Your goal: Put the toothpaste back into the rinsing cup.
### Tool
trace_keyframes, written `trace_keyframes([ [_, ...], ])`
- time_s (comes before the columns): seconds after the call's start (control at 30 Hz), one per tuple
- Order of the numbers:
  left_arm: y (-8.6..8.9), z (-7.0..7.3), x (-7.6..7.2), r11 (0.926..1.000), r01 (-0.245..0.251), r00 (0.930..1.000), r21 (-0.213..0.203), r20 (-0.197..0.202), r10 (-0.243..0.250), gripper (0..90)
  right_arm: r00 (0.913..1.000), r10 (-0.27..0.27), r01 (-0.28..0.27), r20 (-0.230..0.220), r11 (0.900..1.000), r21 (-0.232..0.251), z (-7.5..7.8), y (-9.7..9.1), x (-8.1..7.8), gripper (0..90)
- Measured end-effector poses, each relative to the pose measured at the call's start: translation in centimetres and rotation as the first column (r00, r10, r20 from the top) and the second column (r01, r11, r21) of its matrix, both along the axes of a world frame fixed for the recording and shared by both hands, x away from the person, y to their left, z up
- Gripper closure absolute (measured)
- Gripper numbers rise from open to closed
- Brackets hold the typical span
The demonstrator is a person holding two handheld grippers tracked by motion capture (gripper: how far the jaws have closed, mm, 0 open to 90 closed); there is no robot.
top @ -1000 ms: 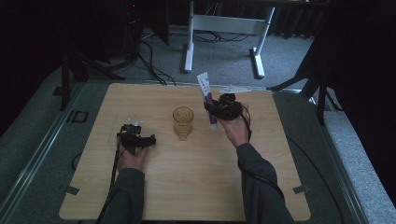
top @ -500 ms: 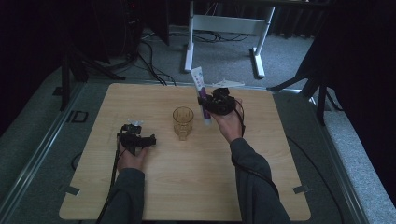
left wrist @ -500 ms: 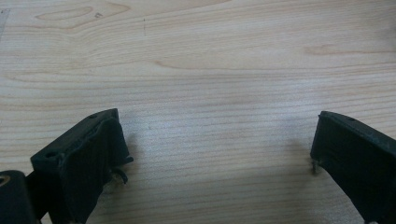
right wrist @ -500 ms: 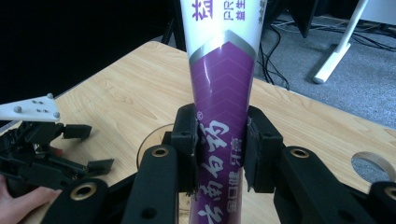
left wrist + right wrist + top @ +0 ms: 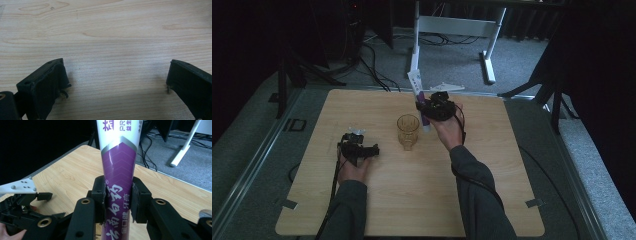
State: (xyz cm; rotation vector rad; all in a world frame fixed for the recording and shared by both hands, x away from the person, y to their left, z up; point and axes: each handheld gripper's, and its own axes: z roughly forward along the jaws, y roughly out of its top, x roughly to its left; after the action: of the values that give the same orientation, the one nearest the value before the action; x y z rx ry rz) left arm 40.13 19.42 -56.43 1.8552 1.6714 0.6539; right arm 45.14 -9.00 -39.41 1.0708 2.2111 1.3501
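Purple and white tube (image 5: 119, 170), soft plastic, flattened and widening toward its far end, printed with white characters on the purple band and purple lettering on the white part, a silver chevron dividing the two. Position: clamped between the two black jaws of the right gripper (image 5: 117, 200), which press its sides; in the high view the tube (image 5: 417, 95) slants up and away from the right gripper (image 5: 432, 107), its lower end just beside the rim of the glass.

Glass (image 5: 408, 131): amber, clear, faceted tumbler, upright near the middle of the table, between the two hands.

Left gripper (image 5: 373, 150): black, resting low on the table at the left, well apart from the glass. Its own view shows the left gripper (image 5: 116, 82) with jaws spread wide, nothing between them, bare wood grain beneath.

Table (image 5: 492, 165): pale wood laminate, rounded corners, fine straight grain with a few oval knots seen close in the left gripper view.

Right gripper view adds the lettering on the tube and, at lower left, the other gripper with its pale grey plate (image 5: 18, 186).

High view adds both sleeves (image 5: 477, 195) in dark cloth, a white frame (image 5: 452, 30) on grey carpet beyond the table, loose black cables (image 5: 372, 60), and dark stands at either side.
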Motion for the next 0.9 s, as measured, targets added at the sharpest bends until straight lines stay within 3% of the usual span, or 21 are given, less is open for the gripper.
trace_keyframes([
  [0.9, 0.0, 0.0, 0.0, 1.0, -0.001, 1.0, -0.001, 0.002, 0.001, 2.1, 0.9993, -0.029, 0.029, -0.023, 0.9996, 0.005, -0.6, 2.5, 1.4, 68.3],
])
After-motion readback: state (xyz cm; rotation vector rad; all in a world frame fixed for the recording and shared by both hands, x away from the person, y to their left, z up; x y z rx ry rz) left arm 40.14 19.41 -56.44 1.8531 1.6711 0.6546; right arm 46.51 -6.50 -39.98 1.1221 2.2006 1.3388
